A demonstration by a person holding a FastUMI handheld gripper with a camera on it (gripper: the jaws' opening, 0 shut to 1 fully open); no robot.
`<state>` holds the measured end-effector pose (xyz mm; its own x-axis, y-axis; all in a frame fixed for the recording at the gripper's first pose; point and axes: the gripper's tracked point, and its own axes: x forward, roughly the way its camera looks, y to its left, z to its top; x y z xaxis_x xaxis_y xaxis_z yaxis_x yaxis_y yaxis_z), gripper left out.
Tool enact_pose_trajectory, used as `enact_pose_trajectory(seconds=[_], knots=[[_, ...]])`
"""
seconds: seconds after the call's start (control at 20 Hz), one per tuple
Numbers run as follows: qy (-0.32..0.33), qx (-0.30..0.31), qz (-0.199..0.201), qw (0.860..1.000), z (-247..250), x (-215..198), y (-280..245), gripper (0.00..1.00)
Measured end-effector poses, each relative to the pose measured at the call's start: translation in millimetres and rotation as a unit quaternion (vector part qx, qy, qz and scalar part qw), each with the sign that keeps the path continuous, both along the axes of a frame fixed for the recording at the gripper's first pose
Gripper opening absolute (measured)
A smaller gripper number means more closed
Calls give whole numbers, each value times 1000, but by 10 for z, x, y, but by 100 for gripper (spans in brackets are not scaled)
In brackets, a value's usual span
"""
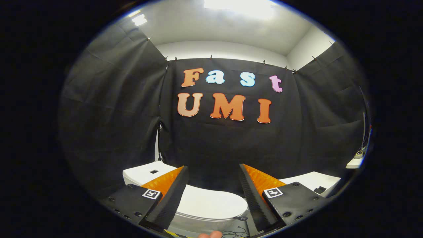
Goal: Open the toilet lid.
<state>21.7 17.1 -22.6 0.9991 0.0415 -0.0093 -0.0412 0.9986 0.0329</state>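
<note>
Spread wide and pinching nothing, tongs [213, 188] hovering above the smooth white oval plastic toilet lid [208, 205], lying closed between and just below the fingers — nothing done, whole lift remaining.

A mock bathroom set up inside a recording booth, not a real home. Black cloth [109, 109] hangs as walls on three sides, pinned along its top edge with small clips, and plain white room walls and a white ceiling with bright ceiling lights [238, 6] show above it. Low in front of the cloth stands a white toilet [211, 206] with its lid [208, 201] lying flat and closed and a boxy white tank [145, 173] behind it. A white counter [314, 180] sits to the right of the toilet. Loose cables [234, 233] lie on the floor near the bowl.
</note>
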Motion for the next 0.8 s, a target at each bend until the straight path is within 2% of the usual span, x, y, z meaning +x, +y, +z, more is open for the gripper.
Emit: enact_pose_trajectory(seconds=[0.1,0.3,0.5,0.65,0.8], knots=[[6,31,5,999,-190,161,-39,98],[48,144,-51,987,-971,581,-609,98],[66,232,-107,964,-1752,846,-1234,99],[110,263,-145,948,-2619,811,-1601,99],[147,309,-172,924,-3310,769,-1791,99]])
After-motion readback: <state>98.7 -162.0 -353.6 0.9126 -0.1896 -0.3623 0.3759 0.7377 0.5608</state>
